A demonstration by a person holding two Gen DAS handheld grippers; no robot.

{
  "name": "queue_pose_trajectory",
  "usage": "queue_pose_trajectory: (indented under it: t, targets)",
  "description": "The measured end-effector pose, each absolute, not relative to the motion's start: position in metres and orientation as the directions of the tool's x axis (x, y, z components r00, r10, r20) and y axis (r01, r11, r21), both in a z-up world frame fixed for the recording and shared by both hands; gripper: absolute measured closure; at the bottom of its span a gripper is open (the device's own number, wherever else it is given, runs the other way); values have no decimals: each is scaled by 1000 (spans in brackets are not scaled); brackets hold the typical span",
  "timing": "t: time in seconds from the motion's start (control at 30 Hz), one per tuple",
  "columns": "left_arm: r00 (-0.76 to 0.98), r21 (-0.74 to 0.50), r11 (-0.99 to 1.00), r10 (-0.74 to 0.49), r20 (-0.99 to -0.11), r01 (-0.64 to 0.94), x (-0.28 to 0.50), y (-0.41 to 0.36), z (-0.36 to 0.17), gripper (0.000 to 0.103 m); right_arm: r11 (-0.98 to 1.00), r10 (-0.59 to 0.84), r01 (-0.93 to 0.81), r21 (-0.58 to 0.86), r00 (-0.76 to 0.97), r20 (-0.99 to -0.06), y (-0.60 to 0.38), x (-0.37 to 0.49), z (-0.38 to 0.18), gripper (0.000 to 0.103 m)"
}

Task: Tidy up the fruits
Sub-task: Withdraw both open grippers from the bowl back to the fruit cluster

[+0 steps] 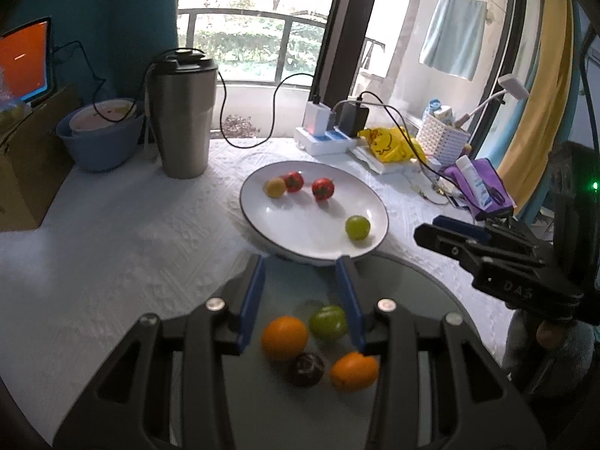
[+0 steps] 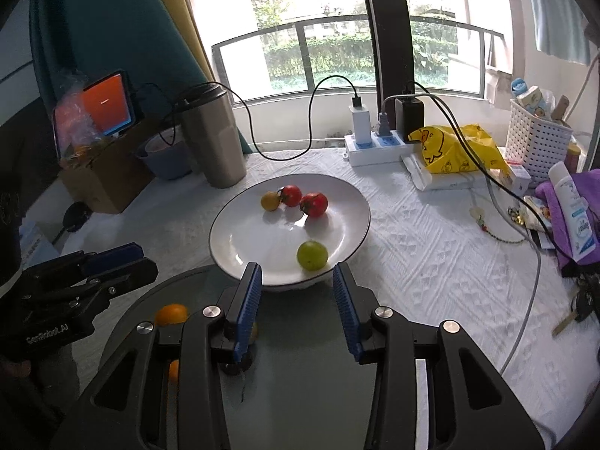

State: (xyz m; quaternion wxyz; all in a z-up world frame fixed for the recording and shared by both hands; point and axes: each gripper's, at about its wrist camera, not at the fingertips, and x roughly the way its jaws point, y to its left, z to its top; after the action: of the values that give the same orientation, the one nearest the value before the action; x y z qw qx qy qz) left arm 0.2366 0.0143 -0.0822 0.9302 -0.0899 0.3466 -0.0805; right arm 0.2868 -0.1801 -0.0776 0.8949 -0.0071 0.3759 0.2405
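Observation:
A white plate [image 1: 262, 217] [image 2: 232, 247] holds two red tomatoes [image 1: 323, 188] [image 2: 314, 204], a small yellow fruit [image 1: 275, 186] [image 2: 270, 201] and a green fruit [image 1: 357, 227] [image 2: 312, 255]. In front of it, a dark grey round plate [image 1: 412, 288] [image 2: 300, 382] carries two oranges [image 1: 284, 337] [image 2: 170, 314], a green fruit [image 1: 328, 321] and a dark plum [image 1: 305, 368]. My left gripper [image 1: 302, 264] hovers open above the grey plate's fruit, touching none. My right gripper [image 2: 297, 270] hangs open over the right part of the grey plate, nothing between its fingers.
A steel tumbler [image 1: 183, 120], a blue bowl [image 1: 99, 142] and a cardboard box [image 1: 30, 172] stand at the back left. At the back right are a power strip [image 2: 375, 146] with cables, a yellow bag [image 2: 453, 150], a white basket [image 2: 536, 142], a purple cloth [image 2: 562, 195] and keys [image 2: 585, 300].

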Motion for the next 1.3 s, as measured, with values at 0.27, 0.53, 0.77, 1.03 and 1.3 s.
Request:
queue_pose_trajectory:
  t: [0.27,0.53,0.77,1.03,1.3]
  targets:
    - [741,-234,970,-208,-639,70,215,22,-90,62,880,428,-443,172,583,-690,-176,267,-83,61]
    - [734,-243,968,-207,-646,60,198,24,-98,62,872,439,-458,174,571,-693,-169,250,-86,61]
    - [732,-248,967,-208,-649,55,184,27,-106,62,862,447,-477,174,549,-706,-160,236,-94,61]
    - [738,-213,976,-173,-652,41,163,28,-117,62,849,455,-499,173,525,-719,-147,219,-103,61]
    - [733,-210,978,-153,-663,14,150,41,-128,62,836,453,-528,152,505,-735,-127,209,-113,61]
